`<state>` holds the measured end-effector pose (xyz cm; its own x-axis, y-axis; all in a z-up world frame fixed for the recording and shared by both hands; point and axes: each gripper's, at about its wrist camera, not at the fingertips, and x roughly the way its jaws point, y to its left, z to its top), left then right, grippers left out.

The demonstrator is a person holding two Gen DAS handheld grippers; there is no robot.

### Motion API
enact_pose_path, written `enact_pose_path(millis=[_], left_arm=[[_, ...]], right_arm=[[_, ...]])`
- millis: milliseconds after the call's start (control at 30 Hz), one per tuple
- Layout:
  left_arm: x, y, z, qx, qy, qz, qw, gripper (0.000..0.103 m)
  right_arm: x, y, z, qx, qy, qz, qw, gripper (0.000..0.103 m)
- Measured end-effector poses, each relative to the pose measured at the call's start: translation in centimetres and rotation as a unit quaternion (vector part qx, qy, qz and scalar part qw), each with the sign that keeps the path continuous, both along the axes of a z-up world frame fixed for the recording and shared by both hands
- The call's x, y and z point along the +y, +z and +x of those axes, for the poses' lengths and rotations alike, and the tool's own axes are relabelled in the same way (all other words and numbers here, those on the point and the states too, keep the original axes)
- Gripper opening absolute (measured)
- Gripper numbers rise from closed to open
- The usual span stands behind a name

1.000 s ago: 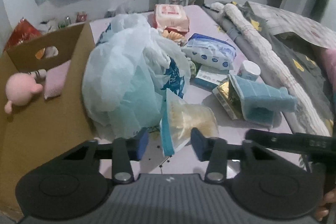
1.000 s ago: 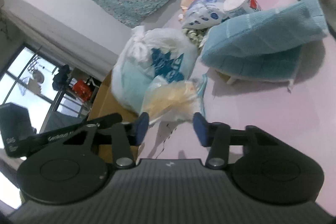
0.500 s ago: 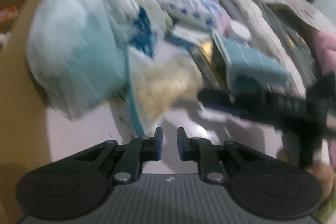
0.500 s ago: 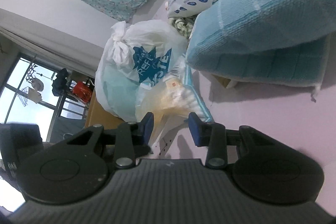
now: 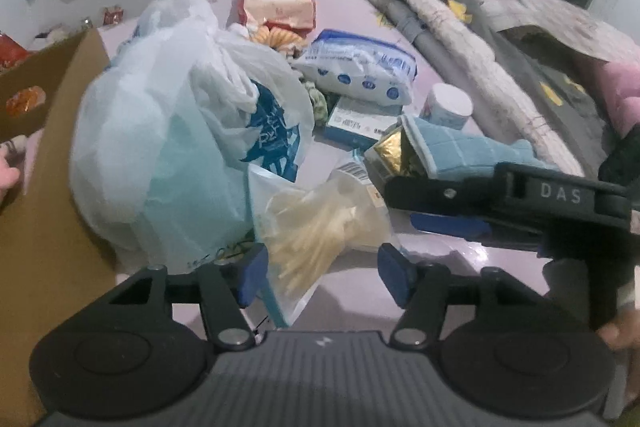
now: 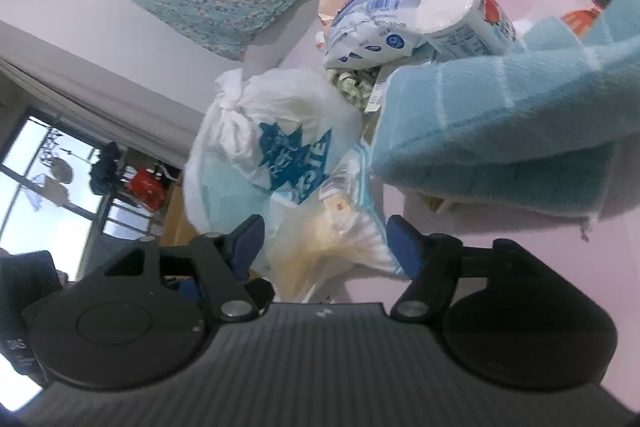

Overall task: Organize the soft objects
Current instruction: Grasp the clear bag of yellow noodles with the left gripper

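Left wrist view: a crinkled white plastic sack (image 5: 188, 131), knotted on top, is pressed against a stiff cardboard box (image 5: 52, 195). Just beside it, a fluffy blue towel (image 6: 500, 123) is folded over. A clear pouch of cotton swabs (image 5: 320, 223) is framed by the left gripper (image 5: 320, 273) and right gripper (image 6: 324, 243), both released, their jaws having just been opening. Bare pink tabletop (image 6: 520, 259) is left nearby.

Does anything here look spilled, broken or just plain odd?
Nothing looks spilled or broken. It is simply a jumble: a knotted white plastic bag with blue print leans against a brown cardboard box, and a clear packet of cotton swabs lies crumpled in front of it, beside a folded light-blue towel.
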<state>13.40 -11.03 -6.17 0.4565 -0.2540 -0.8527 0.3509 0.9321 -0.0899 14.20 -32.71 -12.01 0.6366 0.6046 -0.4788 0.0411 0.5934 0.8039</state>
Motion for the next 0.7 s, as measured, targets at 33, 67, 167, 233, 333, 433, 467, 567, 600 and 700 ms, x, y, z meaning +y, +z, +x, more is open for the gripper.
enact_pose_path(millis=[33, 67, 167, 233, 333, 433, 467, 567, 600, 700], left_arm=[[-0.3, -0.6, 0.4, 0.002, -0.001, 0.003, 1.0000, 0.064], [-0.5, -1.1, 0.9, 0.007, 0.001, 0.009, 0.9999, 0.067], [-0.6, -2.7, 1.8, 0.025, 0.016, 0.025, 0.9993, 0.066], [-0.3, -3.0, 1.8, 0.042, 0.021, 0.011, 0.9988, 0.070], [-0.2, -2.9, 1.0, 0.058, 0.009, 0.001, 0.9983, 0.070], [0.0, -2.7, -0.2, 0.076, 0.000, -0.011, 0.9970, 0.070], [0.2, -2.6, -0.8, 0.082, -0.005, -0.019, 0.9965, 0.070], [0.1, -2.5, -2.7, 0.101, -0.021, -0.038, 0.9939, 0.070], [0.2, -2.5, -3.4, 0.111, -0.029, -0.045, 0.9924, 0.070], [0.5, -2.1, -5.8, 0.134, -0.063, -0.076, 0.9860, 0.067]], right_arm=[[0.0, -0.3, 0.2, 0.002, -0.003, 0.002, 1.000, 0.069], [0.1, -0.7, 0.6, 0.006, -0.007, 0.008, 1.000, 0.070], [0.6, -2.0, 1.5, 0.016, -0.011, 0.031, 0.999, 0.072], [0.8, -2.7, 1.9, 0.025, -0.003, 0.059, 0.998, 0.072], [1.1, -2.5, 1.9, 0.022, 0.007, 0.053, 0.998, 0.072], [0.8, -2.3, 1.9, 0.028, 0.027, 0.057, 0.998, 0.073], [0.7, -2.3, 1.7, 0.032, 0.033, 0.056, 0.997, 0.073], [0.3, -2.0, 1.1, 0.042, 0.062, 0.049, 0.996, 0.073], [0.3, -1.8, 1.1, 0.047, 0.077, 0.045, 0.995, 0.074], [0.4, -1.2, 0.8, 0.053, 0.114, 0.033, 0.992, 0.074]])
